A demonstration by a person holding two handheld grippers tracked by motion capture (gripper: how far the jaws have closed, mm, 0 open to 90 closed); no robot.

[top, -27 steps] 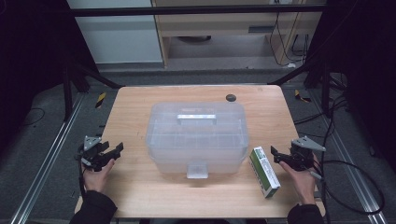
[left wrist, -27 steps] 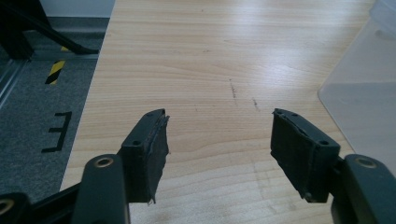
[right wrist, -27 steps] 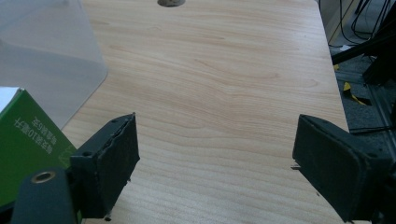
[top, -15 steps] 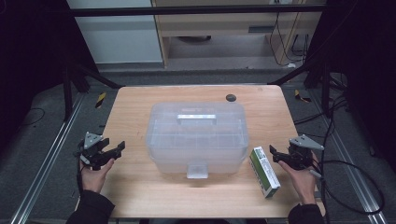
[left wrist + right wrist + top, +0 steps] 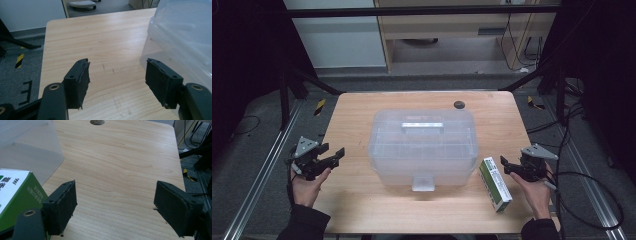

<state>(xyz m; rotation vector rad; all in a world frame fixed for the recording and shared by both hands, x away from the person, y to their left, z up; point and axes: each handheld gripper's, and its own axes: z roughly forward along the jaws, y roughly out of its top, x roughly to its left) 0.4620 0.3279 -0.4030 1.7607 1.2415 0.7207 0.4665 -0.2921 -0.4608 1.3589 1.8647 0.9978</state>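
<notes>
A translucent plastic storage box (image 5: 422, 145) with a lid, a top handle and a front latch stands shut in the middle of the wooden table (image 5: 357, 115). Just right of it lies a green and white carton (image 5: 495, 184). My left gripper (image 5: 334, 156) hovers open at the table's left edge and points at the box. Along its jaws (image 5: 117, 63) I see bare wood, with the box (image 5: 185, 32) on the right. My right gripper (image 5: 504, 166) is open just right of the carton. In its own view (image 5: 116, 185) the carton (image 5: 15, 192) sits left of the left jaw, apart from it.
A small dark round disc (image 5: 459, 104) lies on the table behind the box, also seen at the top of the right gripper view (image 5: 97, 122). Black frame struts and cables stand around the table. Bare wood stretches in front of the box.
</notes>
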